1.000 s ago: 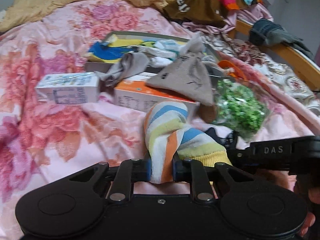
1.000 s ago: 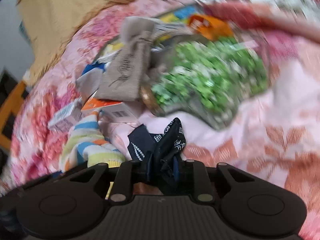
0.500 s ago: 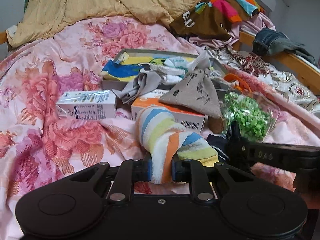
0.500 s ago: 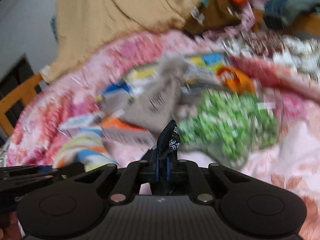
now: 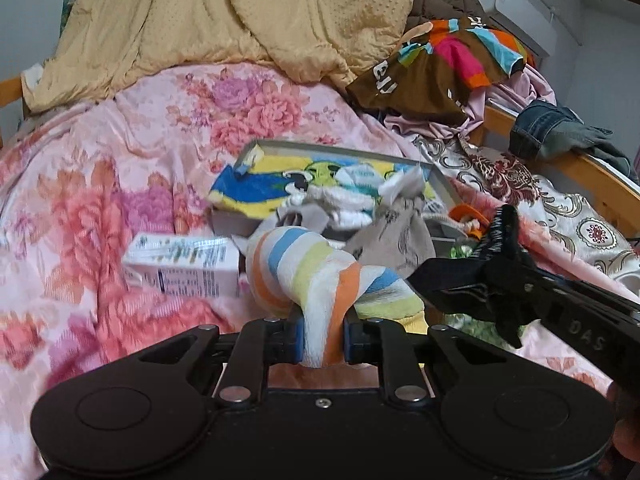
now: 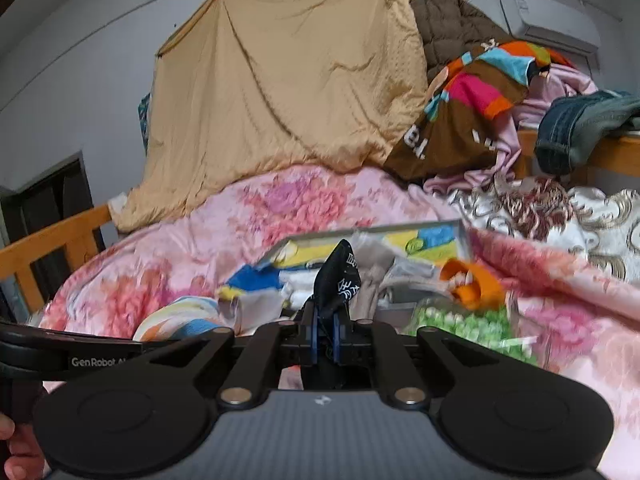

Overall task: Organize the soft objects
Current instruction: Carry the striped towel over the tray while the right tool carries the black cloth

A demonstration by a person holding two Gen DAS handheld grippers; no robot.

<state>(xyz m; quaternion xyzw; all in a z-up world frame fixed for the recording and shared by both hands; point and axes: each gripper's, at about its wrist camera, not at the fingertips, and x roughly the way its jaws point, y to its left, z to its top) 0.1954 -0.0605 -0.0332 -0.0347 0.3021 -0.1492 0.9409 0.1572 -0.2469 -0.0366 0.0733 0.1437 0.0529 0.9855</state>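
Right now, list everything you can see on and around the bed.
striped sock: one, pastel stripes, in left gripper
dark sock: one, navy and white, in right gripper
tray: one, grey, mid-bed, cloths inside
carton: one, white, left of tray
pouch: one, beige, beside tray
bag: one, green contents, right
quilt: one, pink floral
blanket: one, tan, behind
left gripper: shut
right gripper: shut

Floral bed point(image 5: 120, 208): box point(image 5: 344, 152), carton point(image 5: 184, 268).
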